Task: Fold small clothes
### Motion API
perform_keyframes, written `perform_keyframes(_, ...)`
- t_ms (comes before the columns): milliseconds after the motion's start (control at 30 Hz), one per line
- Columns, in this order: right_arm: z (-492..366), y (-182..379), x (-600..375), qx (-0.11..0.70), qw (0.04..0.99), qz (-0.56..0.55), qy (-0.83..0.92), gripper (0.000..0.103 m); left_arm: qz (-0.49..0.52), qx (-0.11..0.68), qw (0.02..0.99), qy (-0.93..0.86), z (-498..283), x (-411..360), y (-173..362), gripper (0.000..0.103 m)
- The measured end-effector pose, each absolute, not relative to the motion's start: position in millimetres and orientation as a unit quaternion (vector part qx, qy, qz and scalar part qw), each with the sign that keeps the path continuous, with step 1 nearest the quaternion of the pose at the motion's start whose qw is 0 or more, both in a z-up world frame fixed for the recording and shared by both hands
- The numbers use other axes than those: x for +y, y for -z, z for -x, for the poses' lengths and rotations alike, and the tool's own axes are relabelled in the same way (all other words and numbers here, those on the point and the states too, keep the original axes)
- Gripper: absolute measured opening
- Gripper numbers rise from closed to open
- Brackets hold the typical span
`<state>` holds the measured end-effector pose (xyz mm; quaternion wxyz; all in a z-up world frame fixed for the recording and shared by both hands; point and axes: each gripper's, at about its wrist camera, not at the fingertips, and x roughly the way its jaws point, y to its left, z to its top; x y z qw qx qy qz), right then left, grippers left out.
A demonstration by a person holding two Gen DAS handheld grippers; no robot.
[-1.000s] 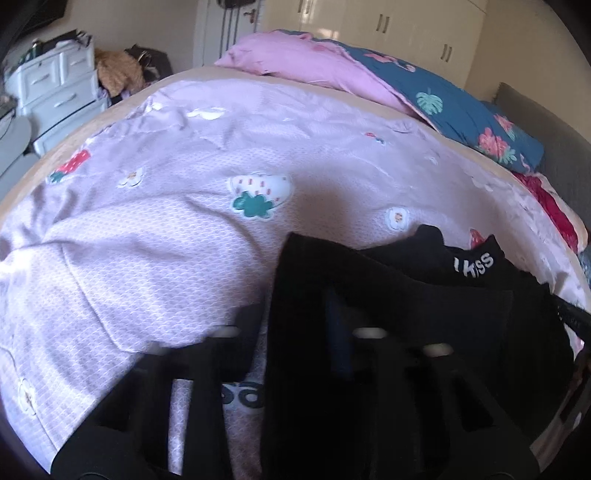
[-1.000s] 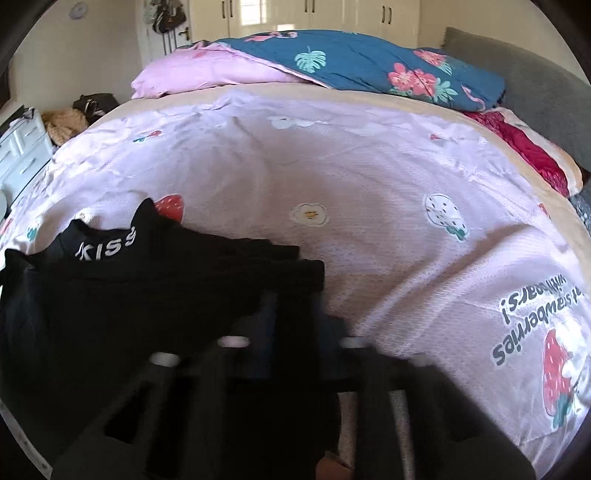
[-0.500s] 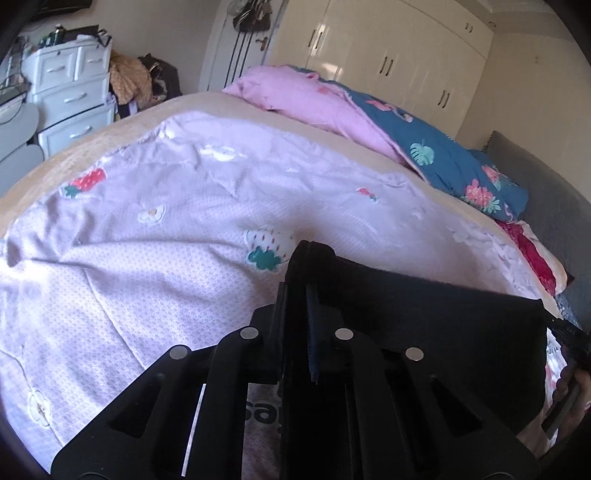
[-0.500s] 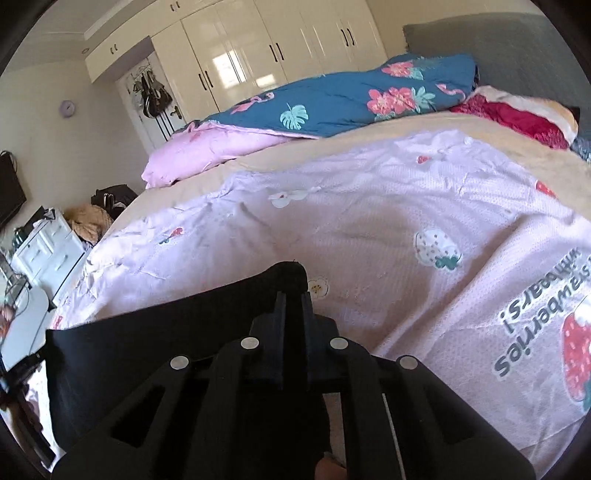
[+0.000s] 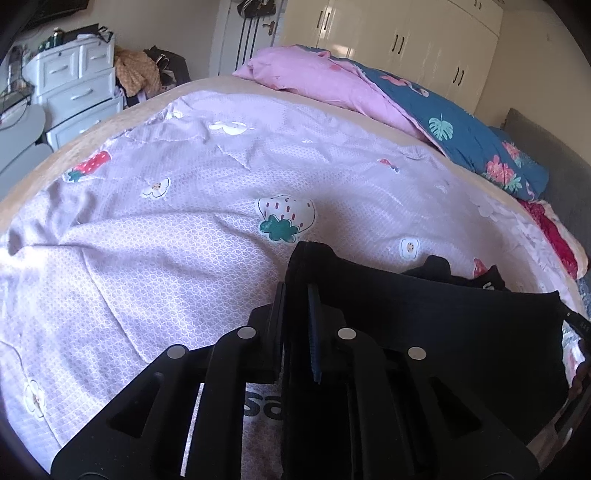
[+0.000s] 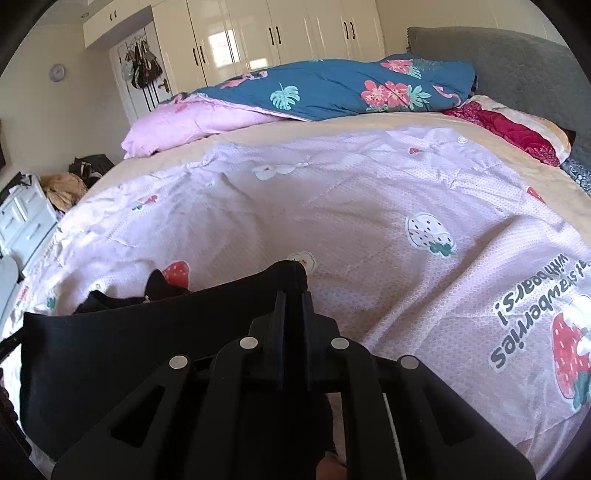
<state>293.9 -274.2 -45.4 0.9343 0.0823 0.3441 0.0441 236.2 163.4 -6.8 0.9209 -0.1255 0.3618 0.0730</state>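
**Black garment held at both corners, stretched above the bed**

Black fabric fills both wrist views. I note the left gripper (image 5: 295, 291) clamped on one top corner of the black garment (image 5: 436, 325); its jaws are drawn narrow with cloth pressed between them, and a blue pad (image 5: 314, 332) shows on the inner face of one finger. The right gripper (image 6: 293, 299) is likewise pinched on the opposite top corner of the same garment (image 6: 129, 350), jaws close together on the fold of cloth.

Between the two grippers the garment's upper edge runs as a taut band, lifted above the bed. Its lower part hangs below the edge of each view, so I cannot tell whether it touches the bedding. Just beyond the taut edge, a further dark piece of clothing (image 5: 443, 267) rises in small peaks; I cannot tell whether it belongs to the held garment.

Beneath lies a lilac sheet (image 5: 184, 221) printed with strawberries and flowers, spread over the bed and lightly creased. Farther out, a pink and blue floral quilt (image 6: 314, 88) is bundled along the far side of the bed. A white drawer unit (image 5: 74, 81) stands beside the bed, and cream wardrobes (image 6: 277, 33) line the wall behind.
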Motion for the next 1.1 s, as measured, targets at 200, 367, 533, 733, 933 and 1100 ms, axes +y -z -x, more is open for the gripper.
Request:
perform_keyframes(200, -291, 52, -280, 0.351, 0.933, -0.08, -0.014, 0.01, 0.109, 0.361, 0.922, -0.084, -231, 158, 3, 0.007)
perform_keyframes(367, -274, 46, -275, 0.346, 0.936, -0.061, -0.033, 0.031, 0.092, 0.358, 0.926, -0.083, -221, 149, -6, 0.026)
perform_keyframes(533, -252, 42, -261, 0.354, 0.933, -0.039, -0.051, 0.037, 0.074, 0.362, 0.926, -0.072, -205, 132, -11, 0.044)
perform_keyframes(733, -221, 39, -247, 0.361, 0.929, -0.028, -0.072, 0.052, 0.054, 0.372, 0.925, -0.049, -190, 106, -14, 0.064)
perform_keyframes(933, -198, 47, -236, 0.384, 0.919, -0.016, -0.086, 0.062, 0.036, 0.392, 0.919, -0.035, -176, 86, -6, 0.076)
perform_keyframes(1100, -187, 61, -231, 0.414, 0.906, -0.011, -0.087, 0.062, 0.032, 0.416, 0.908, -0.032, -166, 83, 8, 0.076)
